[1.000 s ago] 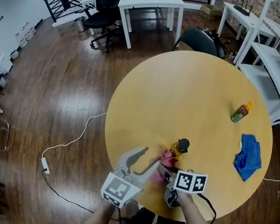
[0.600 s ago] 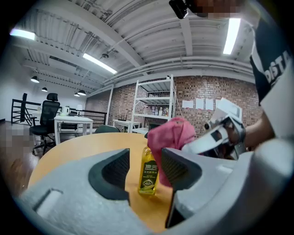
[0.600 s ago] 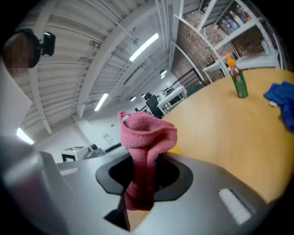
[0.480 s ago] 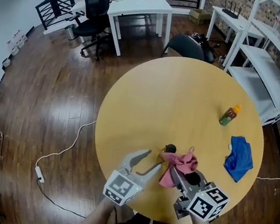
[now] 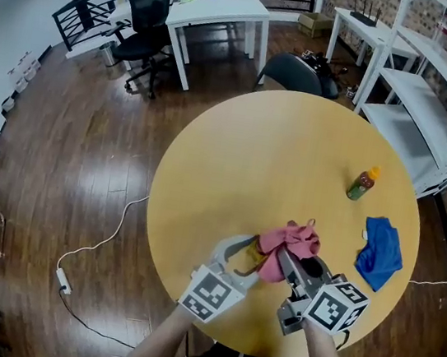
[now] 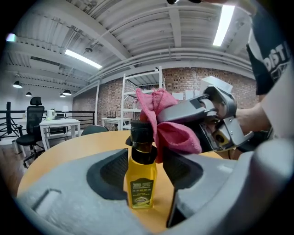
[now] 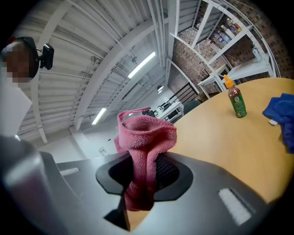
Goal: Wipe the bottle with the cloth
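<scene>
A small yellow bottle [image 6: 140, 180] with a black cap stands upright on the round wooden table [image 5: 277, 156], near its front edge. My left gripper [image 6: 146, 158] has its jaws on either side of the bottle [image 5: 254, 253]. The jaws have just been opening, and the pads stand off the bottle. My right gripper [image 7: 140, 170] is shut on a bunched pink cloth [image 7: 147, 133]. It holds the cloth [image 6: 171, 132] against the right side of the bottle's cap and neck. In the head view the left gripper [image 5: 249, 259] and right gripper [image 5: 284, 262] meet under the pink cloth [image 5: 293, 240].
A green bottle with an orange cap [image 5: 362, 184] stands at the table's right, with a crumpled blue cloth [image 5: 380, 253] nearer the edge. A dark chair [image 5: 293, 72] sits behind the table. White shelving [image 5: 437, 89] lines the right wall.
The right gripper has lifted the pink cloth from beside the bottle's base up to its cap. The left gripper has slid right until its jaws flank the bottle.
</scene>
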`<state>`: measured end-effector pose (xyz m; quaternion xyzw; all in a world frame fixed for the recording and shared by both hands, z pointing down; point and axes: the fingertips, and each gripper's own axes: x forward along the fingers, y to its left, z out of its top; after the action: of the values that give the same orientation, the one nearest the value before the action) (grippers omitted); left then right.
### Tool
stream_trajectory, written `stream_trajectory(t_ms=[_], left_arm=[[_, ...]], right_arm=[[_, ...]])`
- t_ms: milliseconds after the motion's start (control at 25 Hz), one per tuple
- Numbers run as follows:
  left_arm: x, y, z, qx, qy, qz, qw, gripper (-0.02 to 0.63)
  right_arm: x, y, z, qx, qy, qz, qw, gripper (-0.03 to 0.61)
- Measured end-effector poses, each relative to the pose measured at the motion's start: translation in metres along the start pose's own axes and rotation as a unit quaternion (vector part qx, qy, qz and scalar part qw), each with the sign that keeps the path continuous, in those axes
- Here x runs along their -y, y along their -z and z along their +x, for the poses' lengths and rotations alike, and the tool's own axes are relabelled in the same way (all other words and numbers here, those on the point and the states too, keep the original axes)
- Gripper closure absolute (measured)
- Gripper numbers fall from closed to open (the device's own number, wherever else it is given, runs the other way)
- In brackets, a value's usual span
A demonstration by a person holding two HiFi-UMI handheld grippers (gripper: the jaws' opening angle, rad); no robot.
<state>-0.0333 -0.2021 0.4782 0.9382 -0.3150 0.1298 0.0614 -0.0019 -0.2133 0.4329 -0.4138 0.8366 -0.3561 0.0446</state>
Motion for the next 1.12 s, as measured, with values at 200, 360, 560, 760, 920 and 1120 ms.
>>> stream_trajectory(t_ms=[200, 360, 560, 760, 920, 1120], left_arm=[[0.003, -0.003, 0.006, 0.001, 0.000, -0.002, 1.0000, 0.387], [0.000, -0.003, 0.003, 0.006, -0.001, -0.005, 1.0000, 0.491], [0.000, -0.001, -0.004, 0.013, -0.003, -0.009, 0.9999, 0.495], [0.000, 0.001, -0.002, 0.014, -0.012, -0.003, 0.9998, 0.472], [0.004, 0.000, 0.005, 0.010, -0.004, 0.002, 0.9999, 0.463], [0.004, -0.002, 0.009, 0.005, -0.007, 0.007, 0.9999, 0.463]], right_arm=[[0.017, -0.016, 0.012, -0.032, 0.004, -0.057, 0.998, 0.480], [0.022, -0.026, 0.028, -0.065, -0.001, -0.110, 0.992, 0.480], [0.009, -0.022, 0.036, -0.098, -0.028, -0.139, 0.985, 0.480], [0.008, -0.019, 0.036, -0.100, -0.035, -0.126, 0.986, 0.480], [0.007, -0.018, 0.037, -0.100, -0.039, -0.117, 0.987, 0.480], [0.008, -0.020, 0.036, -0.099, -0.038, -0.103, 0.989, 0.482]])
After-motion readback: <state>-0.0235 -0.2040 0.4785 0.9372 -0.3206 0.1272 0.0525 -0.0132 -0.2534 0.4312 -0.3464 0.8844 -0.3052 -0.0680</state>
